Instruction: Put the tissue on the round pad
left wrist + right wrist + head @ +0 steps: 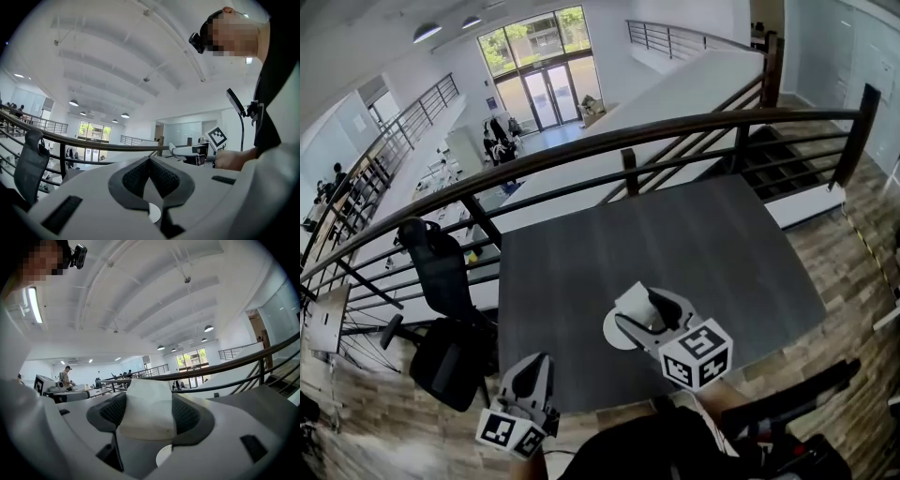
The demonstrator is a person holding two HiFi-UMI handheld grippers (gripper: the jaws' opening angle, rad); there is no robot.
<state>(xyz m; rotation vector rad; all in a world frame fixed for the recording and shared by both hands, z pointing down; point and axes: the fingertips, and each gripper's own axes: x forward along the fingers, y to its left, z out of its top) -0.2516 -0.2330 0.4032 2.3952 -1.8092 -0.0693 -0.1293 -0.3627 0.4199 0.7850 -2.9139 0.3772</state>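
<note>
White tissue [149, 411] clamped in right tongs [636, 306], over round pad [610, 337], grey table [722, 253]

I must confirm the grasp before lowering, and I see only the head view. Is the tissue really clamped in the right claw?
Observer: Yes. The right gripper view shows the right claw closed on the tissue, which is squeezed from both sides.
Operator: And the left claw, does it carry anything?
Observer: No. In the left gripper view the left claw is shut, with nothing inside it.
</note>
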